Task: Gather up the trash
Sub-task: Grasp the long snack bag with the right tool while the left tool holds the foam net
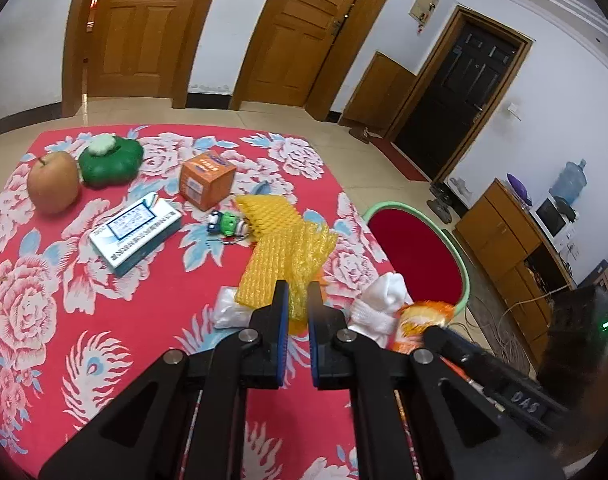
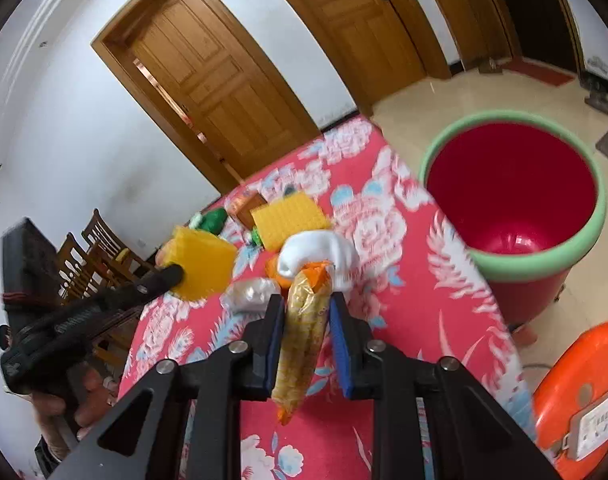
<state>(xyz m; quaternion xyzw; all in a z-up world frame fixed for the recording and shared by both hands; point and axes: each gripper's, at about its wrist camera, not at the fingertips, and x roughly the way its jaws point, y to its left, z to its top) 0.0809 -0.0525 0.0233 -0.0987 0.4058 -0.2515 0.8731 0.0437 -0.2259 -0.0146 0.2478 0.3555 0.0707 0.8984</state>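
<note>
My left gripper [image 1: 297, 286] is shut on a yellow foam net wrap [image 1: 299, 256], held just above the red floral table [image 1: 143, 320]; it also shows in the right wrist view [image 2: 201, 264]. My right gripper [image 2: 306, 300] is shut on an orange and yellow snack bag [image 2: 304, 332], also seen in the left wrist view [image 1: 422, 324]. A second yellow foam net [image 1: 265, 212], a white crumpled cloth [image 1: 380, 300] and a clear plastic wad [image 1: 231, 308] lie on the table. A red bucket with a green rim [image 2: 516, 200] stands on the floor beside the table's right edge.
An apple [image 1: 52, 182], a green flower-shaped container [image 1: 111, 162], an orange box [image 1: 207, 178], a white and teal box [image 1: 135, 232] and a small green toy [image 1: 225, 224] sit on the table. An orange stool [image 2: 584, 396] stands near the bucket.
</note>
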